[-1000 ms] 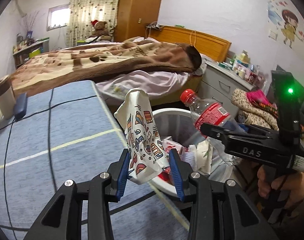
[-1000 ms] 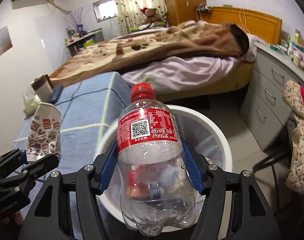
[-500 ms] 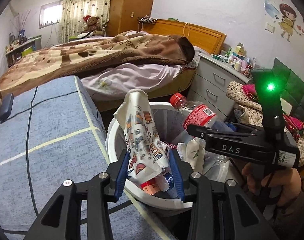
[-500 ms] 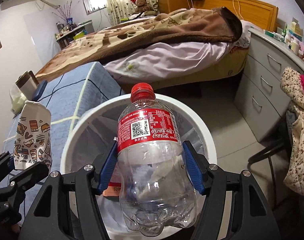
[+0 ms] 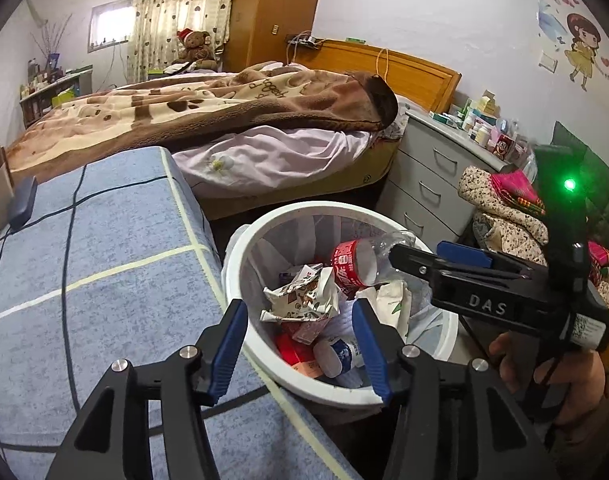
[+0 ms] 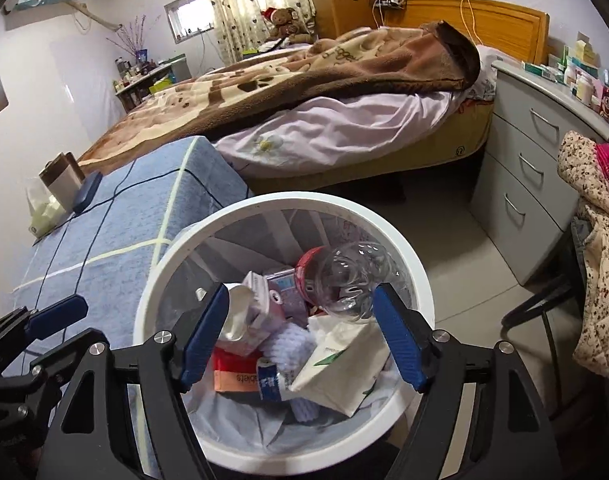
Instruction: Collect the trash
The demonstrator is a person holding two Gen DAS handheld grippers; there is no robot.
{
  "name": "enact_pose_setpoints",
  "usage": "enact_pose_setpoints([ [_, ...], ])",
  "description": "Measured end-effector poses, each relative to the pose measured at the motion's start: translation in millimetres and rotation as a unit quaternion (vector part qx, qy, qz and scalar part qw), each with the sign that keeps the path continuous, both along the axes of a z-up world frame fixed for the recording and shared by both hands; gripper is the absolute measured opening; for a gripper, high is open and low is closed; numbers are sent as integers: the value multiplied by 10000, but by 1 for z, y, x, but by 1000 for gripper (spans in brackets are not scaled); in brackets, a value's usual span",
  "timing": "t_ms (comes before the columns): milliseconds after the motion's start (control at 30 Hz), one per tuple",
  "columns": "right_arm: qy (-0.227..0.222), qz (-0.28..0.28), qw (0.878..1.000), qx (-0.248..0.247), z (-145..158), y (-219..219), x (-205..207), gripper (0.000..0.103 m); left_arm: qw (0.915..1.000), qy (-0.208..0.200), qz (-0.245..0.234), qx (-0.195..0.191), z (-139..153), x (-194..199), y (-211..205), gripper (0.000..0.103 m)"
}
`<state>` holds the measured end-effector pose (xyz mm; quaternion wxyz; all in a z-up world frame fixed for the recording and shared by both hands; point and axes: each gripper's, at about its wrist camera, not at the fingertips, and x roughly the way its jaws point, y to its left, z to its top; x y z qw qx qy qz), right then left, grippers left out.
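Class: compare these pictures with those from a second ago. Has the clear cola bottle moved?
Yes. The cola bottle has dropped out of the right tool, whose jaws have just been opening, and now lies on its side inside the white bin, below its rim.

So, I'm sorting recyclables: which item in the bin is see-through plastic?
The clear bottle with a red label, lying on its side atop the pile; the rest are paper or card packs in the white bin.

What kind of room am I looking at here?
Most likely a lived-in bedroom at home: a bed under a brown blanket, a teddy bear by the curtained window, a grey chest of drawers with bottles and boxes on top, and cartoon stickers on the wall.
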<state>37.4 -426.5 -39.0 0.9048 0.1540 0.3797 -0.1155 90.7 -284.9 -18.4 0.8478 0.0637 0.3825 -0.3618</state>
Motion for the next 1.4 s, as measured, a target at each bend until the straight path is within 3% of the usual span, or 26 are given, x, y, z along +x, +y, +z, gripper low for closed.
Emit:
enact_pose_setpoints([
  [300, -498, 20, 9987, -125, 21, 23, -30, 76, 9990, -218, 392, 0, 10, -23, 36, 55],
  [533, -854, 186, 9951, -457, 29, 53, -56, 76, 9938, -523, 978, 73, 17, -44, 70, 55],
  [733, -1215, 243, 9892, -776, 31, 79, -74, 76, 9857, -791, 1490, 12, 24, -65, 104, 55],
  [900, -1359, 349, 9863, -870, 28, 94, -84, 76, 9735, -1145, 1934, 429, 25, -82, 118, 55],
  [967, -1397, 367, 9854, -903, 26, 99, -88, 76, 9708, -1287, 1956, 522, 24, -91, 122, 55],
  [1067, -1386, 349, 9853, -940, 23, 104, -93, 76, 9748, -1172, 1866, 345, 22, -98, 130, 55],
  [1400, -1482, 259, 9832, -1032, 21, 115, -106, 76, 9698, -1217, 2088, 315, 16, -113, 142, 55],
])
